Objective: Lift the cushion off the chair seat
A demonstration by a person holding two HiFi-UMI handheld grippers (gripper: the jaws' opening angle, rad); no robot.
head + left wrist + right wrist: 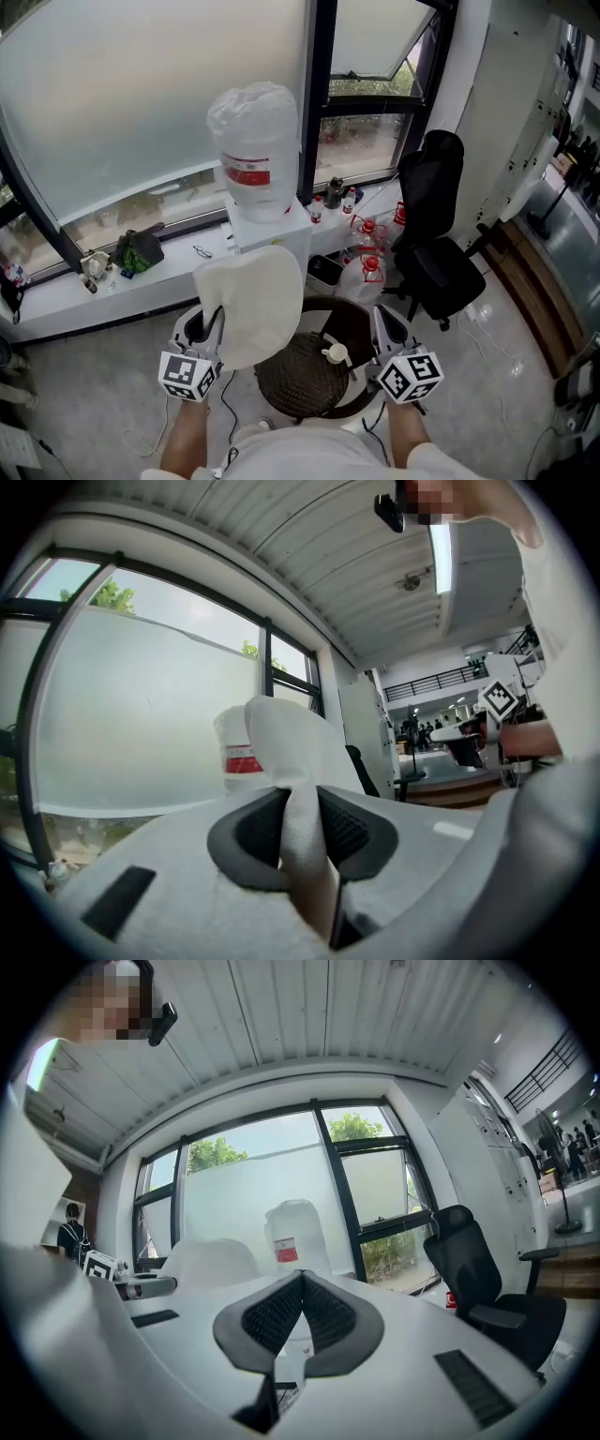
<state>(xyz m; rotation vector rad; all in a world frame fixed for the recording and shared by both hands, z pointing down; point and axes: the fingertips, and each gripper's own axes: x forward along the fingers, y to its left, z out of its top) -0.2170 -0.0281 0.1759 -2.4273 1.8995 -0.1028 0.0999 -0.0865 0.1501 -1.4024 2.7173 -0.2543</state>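
Head view: the left claw [212, 324] is clamped on the rim of the cushion [251, 305]. The cushion stands on edge, clear of the chair seat [305, 377], above the seat's 10 o'clock side. A rim grip lets the pad hang as one sheet from a single point. On that evidence the lift appears largely accomplished.

The left gripper view shows the jaws nearly together, with a pinched fold of cushion fabric between the dark ribbed pads [349, 832]. The fold is squeezed into a narrow pleat, which suggests a soft, thin, compressible filling that could slip if the grip relaxes.

The right claw [382, 323] sits at the seat's 3 o'clock and holds nothing. The right gripper view shows its jaws closed tip to tip, with only background visible past them. It is probably positioned as a reserve to steady the pad.

Materials and shapes:
- Cushion: cream, matte, with a rounded outline.
- Chair seat: round and dark, with a woven texture inside a smooth curved rim. A small white object [335, 353] rests on it and cannot be identified.
- Water dispenser [267, 234]: a white box at the seat's 12 o'clock, carrying an inverted translucent bottle [253, 150] with a red label.
- Office chair [436, 234]: black and padded, at 2 o'clock.
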